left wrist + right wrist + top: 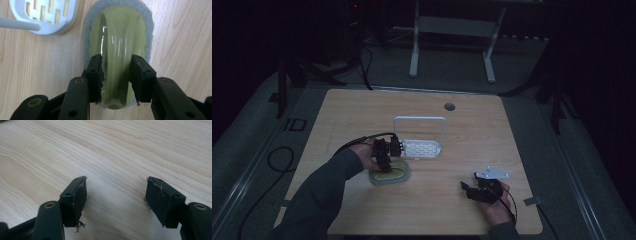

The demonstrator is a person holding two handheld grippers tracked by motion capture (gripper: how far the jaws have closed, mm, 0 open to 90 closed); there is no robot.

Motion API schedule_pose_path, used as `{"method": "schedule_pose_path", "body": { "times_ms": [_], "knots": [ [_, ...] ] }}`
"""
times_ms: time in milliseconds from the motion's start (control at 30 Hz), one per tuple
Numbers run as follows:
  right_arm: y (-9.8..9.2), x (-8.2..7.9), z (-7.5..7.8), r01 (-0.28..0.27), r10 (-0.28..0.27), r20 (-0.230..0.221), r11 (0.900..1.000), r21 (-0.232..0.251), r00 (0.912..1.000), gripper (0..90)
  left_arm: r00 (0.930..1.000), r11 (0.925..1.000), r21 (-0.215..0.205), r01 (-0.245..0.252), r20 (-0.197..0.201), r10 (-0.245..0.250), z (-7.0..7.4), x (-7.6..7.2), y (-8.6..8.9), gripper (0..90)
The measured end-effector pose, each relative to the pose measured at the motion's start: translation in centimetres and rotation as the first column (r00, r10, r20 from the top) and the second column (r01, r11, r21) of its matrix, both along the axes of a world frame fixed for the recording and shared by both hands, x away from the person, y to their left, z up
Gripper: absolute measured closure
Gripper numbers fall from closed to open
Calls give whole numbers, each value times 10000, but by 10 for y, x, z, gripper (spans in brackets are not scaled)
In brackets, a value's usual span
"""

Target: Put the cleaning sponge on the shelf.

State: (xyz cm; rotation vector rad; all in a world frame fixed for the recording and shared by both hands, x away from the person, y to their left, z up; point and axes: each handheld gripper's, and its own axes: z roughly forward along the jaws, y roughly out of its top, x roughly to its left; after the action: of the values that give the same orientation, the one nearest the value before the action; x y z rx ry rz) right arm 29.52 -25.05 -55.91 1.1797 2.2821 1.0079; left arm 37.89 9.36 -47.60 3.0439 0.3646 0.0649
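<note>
Two grippers are at the table. The left gripper (116, 77) points down over a scrubbing pad (118, 50), a yellow-green moulded handle on a grey felt base, which lies flat on the table (472, 130). Its jaws stand on either side of the raised ridge of the handle, partly closed; from the left gripper view the pads appear to meet the ridge's flanks or sit just off them, and a firm hold cannot be confirmed. The right gripper (116, 202) rests low near the table's near right corner, jaws wide apart with nothing between them, bare wood beneath.

Progress, as judged: the approach to the pad is complete and the grip is being set; the pad is not lifted and remains on the wood. A white slotted holder (422, 148) with an upright wire frame stands just beyond the pad, nearly touching its far end in the high view. If the pad is meant for that holder, lift and placement remain.

Clearance: the pad sits well in from every table edge. Room is open to the left, near side and right of it. The holder's frame is the one obstruction, close ahead of the left gripper; a lift should rise clear before moving forward. The right gripper is well apart and does not interfere.
</note>
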Motion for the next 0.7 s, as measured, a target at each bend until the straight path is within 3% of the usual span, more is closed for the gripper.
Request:
{"method": "schedule_pose_path", "body": {
  "times_ms": [700],
  "knots": [
    [0,0,0,-2,2,5,10000,-3,10000,329,9998,9999,159,50,-205,-46,-4,1,-1,709]
  ]
}}
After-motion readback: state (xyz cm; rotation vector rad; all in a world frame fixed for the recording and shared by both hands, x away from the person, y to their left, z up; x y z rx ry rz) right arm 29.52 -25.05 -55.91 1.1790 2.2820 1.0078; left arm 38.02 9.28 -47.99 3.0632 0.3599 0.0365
